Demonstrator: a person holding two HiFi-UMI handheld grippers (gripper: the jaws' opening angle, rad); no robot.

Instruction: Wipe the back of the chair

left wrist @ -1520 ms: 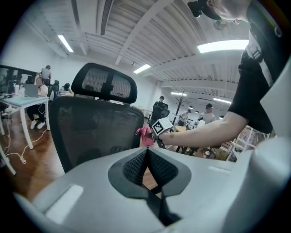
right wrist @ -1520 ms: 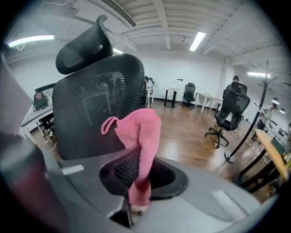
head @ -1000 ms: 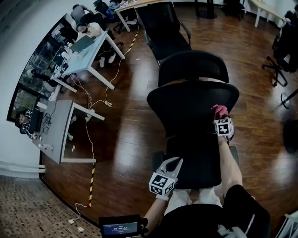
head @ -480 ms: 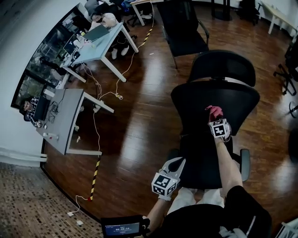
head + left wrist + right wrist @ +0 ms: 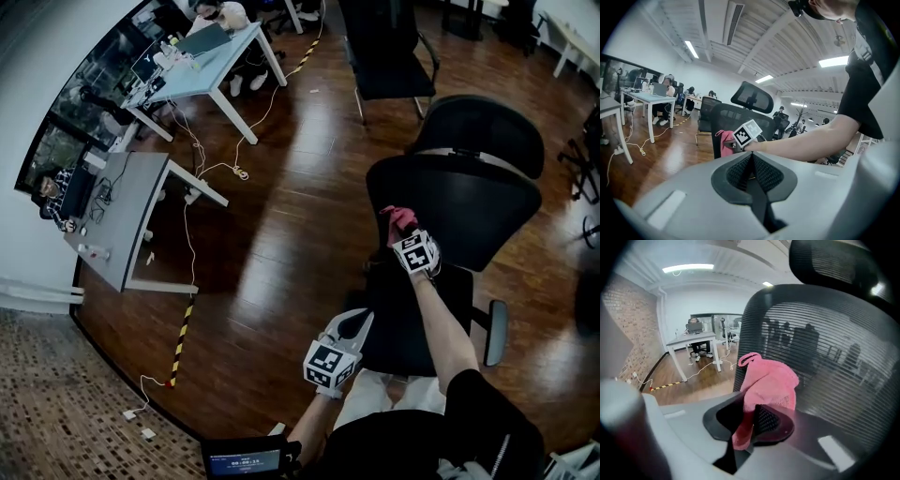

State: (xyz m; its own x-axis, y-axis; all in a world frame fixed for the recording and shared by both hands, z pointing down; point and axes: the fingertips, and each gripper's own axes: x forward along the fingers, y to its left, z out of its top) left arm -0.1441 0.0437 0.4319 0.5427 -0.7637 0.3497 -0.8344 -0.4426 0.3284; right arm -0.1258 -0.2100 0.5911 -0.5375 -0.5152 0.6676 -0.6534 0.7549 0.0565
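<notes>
A black mesh office chair (image 5: 459, 202) stands in front of me with its backrest (image 5: 825, 362) turned my way and a headrest (image 5: 483, 122) above it. My right gripper (image 5: 398, 225) is shut on a pink cloth (image 5: 768, 380), which presses against the left edge of the backrest. The pink cloth (image 5: 397, 219) shows small in the head view, just beyond the marker cube. My left gripper (image 5: 347, 328) hangs low by my lap, jaws shut, holding nothing. In the left gripper view the chair (image 5: 736, 119) and the pink cloth (image 5: 725, 142) appear ahead.
Dark wood floor (image 5: 272, 234) spreads to the left. A grey desk (image 5: 117, 220) and a light blue table (image 5: 202, 56) stand at the far left, with cables and a yellow-black strip (image 5: 183, 342) on the floor. Another black chair (image 5: 389, 47) stands behind. People sit at distant desks.
My right gripper with the pink cloth has slid leftwards across the backrest to its left edge. The head view has shifted, so the chair sits further right. The left gripper has stayed low.
</notes>
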